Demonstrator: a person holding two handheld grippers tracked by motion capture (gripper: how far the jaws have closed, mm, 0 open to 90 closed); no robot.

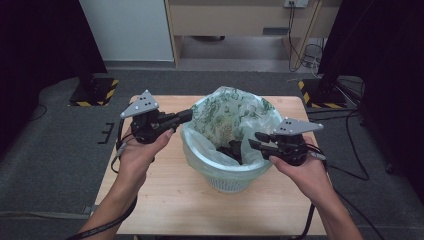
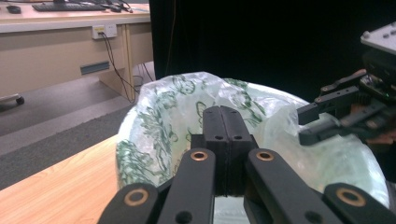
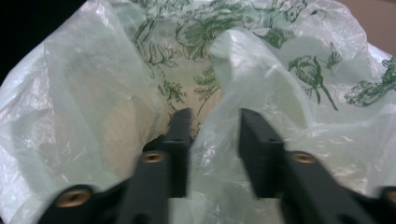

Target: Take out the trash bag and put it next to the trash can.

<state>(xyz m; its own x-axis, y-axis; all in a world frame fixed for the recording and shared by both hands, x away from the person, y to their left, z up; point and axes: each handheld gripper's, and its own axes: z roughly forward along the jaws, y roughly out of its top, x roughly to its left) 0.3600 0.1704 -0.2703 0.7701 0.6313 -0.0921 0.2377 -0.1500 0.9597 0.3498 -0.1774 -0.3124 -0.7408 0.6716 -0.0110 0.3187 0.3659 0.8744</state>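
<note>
A white mesh basket (image 1: 232, 181) stands in the middle of the wooden table (image 1: 165, 200), lined with a clear plastic bag (image 1: 227, 112) printed with green plants. Something dark (image 1: 231, 148) lies inside it. My left gripper (image 1: 187, 115) is shut, its tips at the bag's left rim (image 2: 154, 121); I see no plastic between the jaws (image 2: 222, 112). My right gripper (image 1: 255, 140) is open at the bag's right rim. In the right gripper view its jaws (image 3: 212, 116) straddle a fold of the bag (image 3: 233, 70). The right gripper (image 2: 308, 123) also shows across the bag in the left gripper view.
Grey carpet surrounds the table. Two black stands with yellow-striped bases (image 1: 95, 92) (image 1: 320, 92) sit beyond the far corners. A wooden desk (image 1: 240, 20) with cables (image 1: 305, 55) runs along the back wall. Bare tabletop lies in front of the basket.
</note>
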